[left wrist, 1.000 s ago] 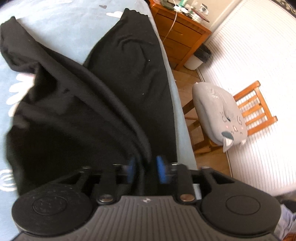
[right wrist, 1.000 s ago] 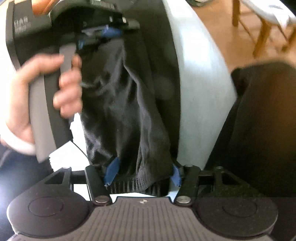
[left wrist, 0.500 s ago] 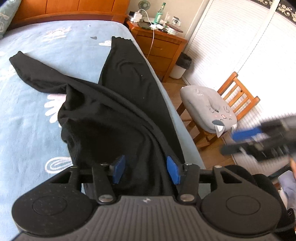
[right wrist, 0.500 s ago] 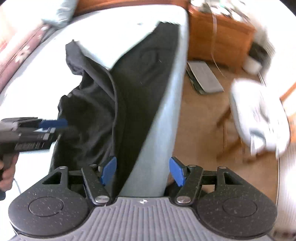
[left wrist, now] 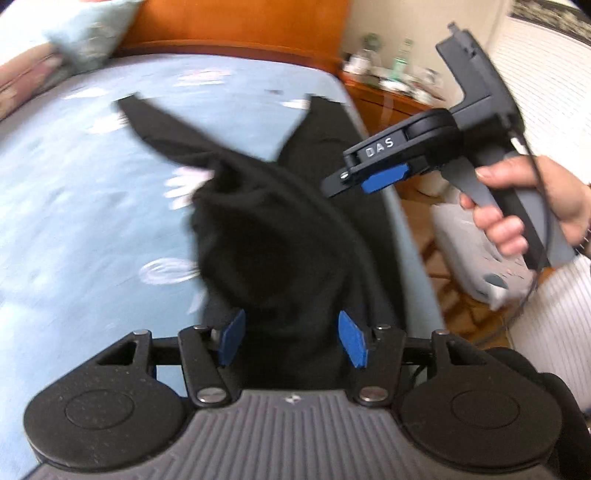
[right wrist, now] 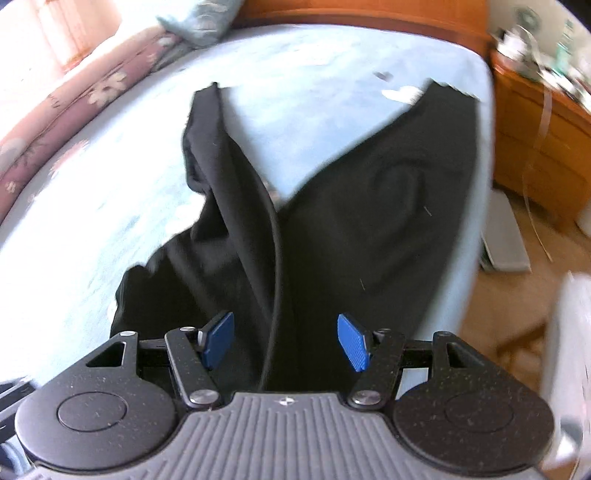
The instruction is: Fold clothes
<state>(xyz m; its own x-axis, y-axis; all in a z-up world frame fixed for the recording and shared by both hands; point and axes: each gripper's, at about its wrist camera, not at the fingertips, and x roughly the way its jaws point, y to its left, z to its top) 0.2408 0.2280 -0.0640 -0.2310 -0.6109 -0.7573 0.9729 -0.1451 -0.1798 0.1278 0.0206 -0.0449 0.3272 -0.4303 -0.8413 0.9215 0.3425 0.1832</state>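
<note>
Looking down along your left gripper [left wrist: 291,341], you have its blue pads [left wrist: 232,341] standing apart and still spreading, with black cloth lying below the gap but neither pad pressing on it. Your right gripper [right wrist: 286,341] is likewise open and holds nothing, its pads clear of the fabric on both sides. From the left wrist view that right gripper [left wrist: 369,177] shows again at the upper right, carried in your right hand [left wrist: 532,206] above the right edge of the bed. Just beyond both grippers lie the black trousers [right wrist: 332,221], spread on the light blue bedsheet [right wrist: 92,221] at the near right part of the bed. Their waist end is bunched nearest to you. One leg runs along the right edge of the mattress towards the far end, and the other leg angles off to the far left, so the two form a V with bare sheet between them. Farther off, a wooden headboard [left wrist: 236,26] crosses the far end, a pale pillow [right wrist: 199,18] leans by it, and a wooden nightstand [right wrist: 539,140] stands to the right of the bed.
</note>
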